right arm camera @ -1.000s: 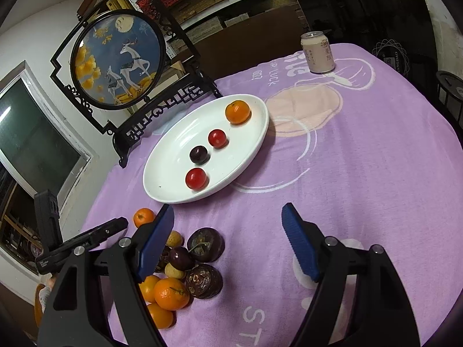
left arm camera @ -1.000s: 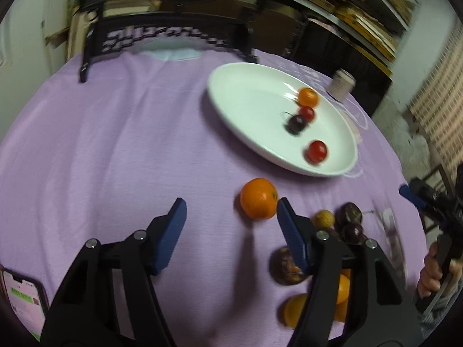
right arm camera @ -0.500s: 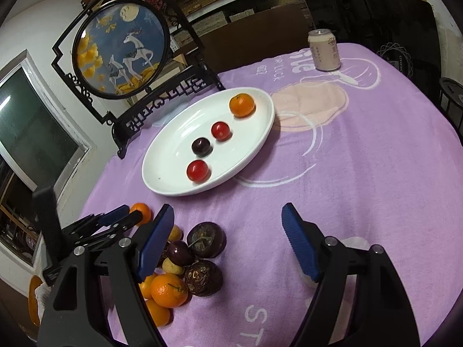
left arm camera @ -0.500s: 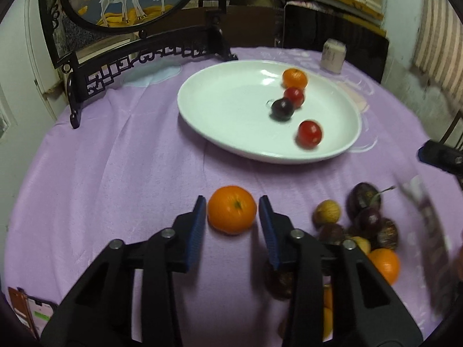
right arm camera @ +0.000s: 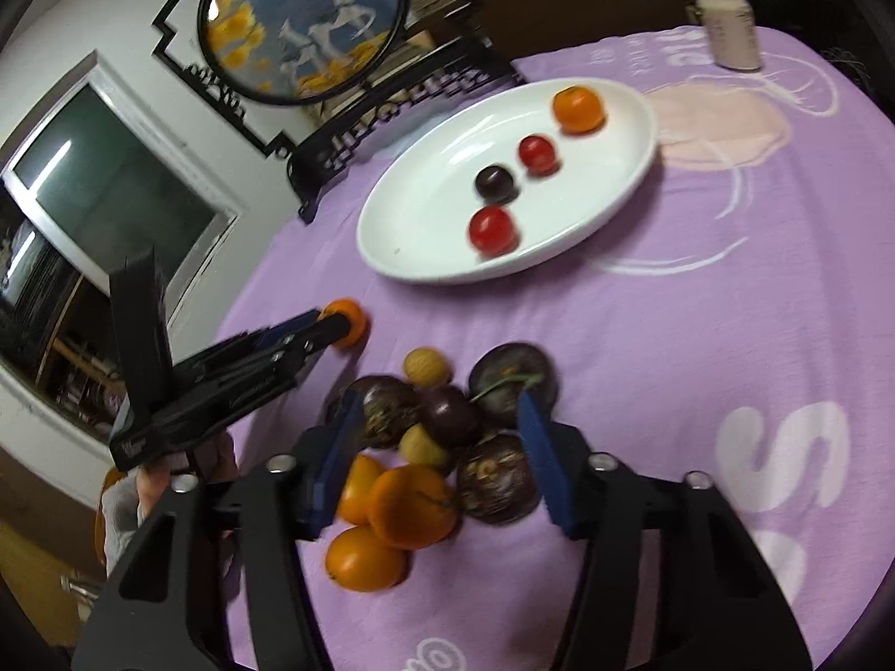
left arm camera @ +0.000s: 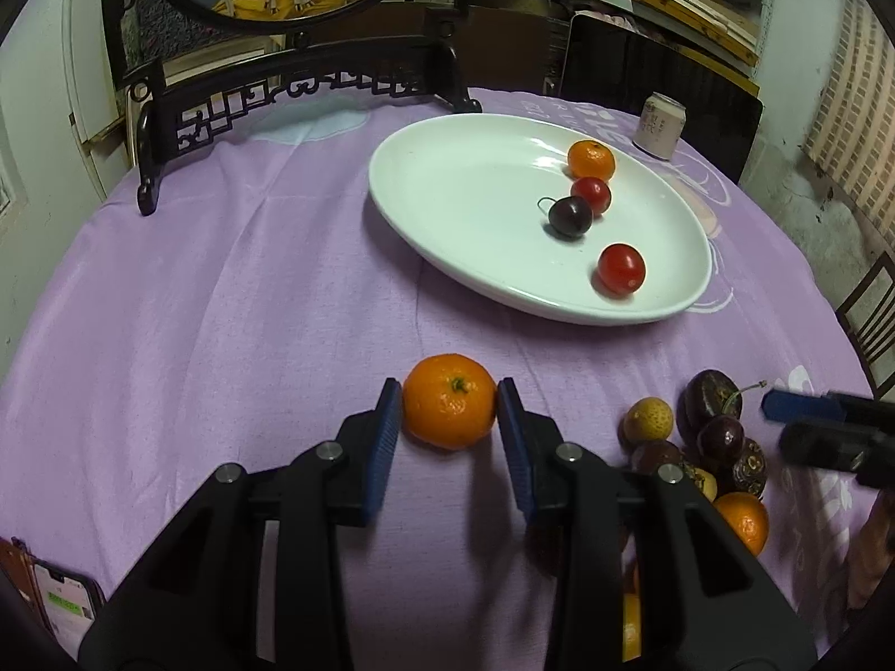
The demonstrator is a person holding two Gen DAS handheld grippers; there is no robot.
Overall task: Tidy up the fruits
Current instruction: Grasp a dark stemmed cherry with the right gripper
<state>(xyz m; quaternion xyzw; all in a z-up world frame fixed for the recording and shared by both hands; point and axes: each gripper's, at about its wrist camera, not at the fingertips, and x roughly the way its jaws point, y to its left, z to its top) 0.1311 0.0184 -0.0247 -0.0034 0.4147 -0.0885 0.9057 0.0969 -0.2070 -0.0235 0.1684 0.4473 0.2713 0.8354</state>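
1. Left tongs [left arm camera: 449, 419] were closed onto the round orange mandarin [left arm camera: 449, 401], blue pads touching both sides; fruit sat on the purple-clothed counter [left arm camera: 224, 307].
2. Judgement: grip firm at the widest part, lift straight up, carry to the white oval plate [left arm camera: 447, 184].
3. Right tongs [right arm camera: 442, 447] were open, empty, over the mixed fruit pile [right arm camera: 447, 419]; pale can [left arm camera: 660, 124] beyond plate; nothing blocked the path.

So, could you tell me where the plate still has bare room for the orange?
The white plate is bare across its half nearer the carved black stand. Its other side is crowded: a small orange, two red fruits and a dark one. The left gripper holds the orange beside the fruit pile.
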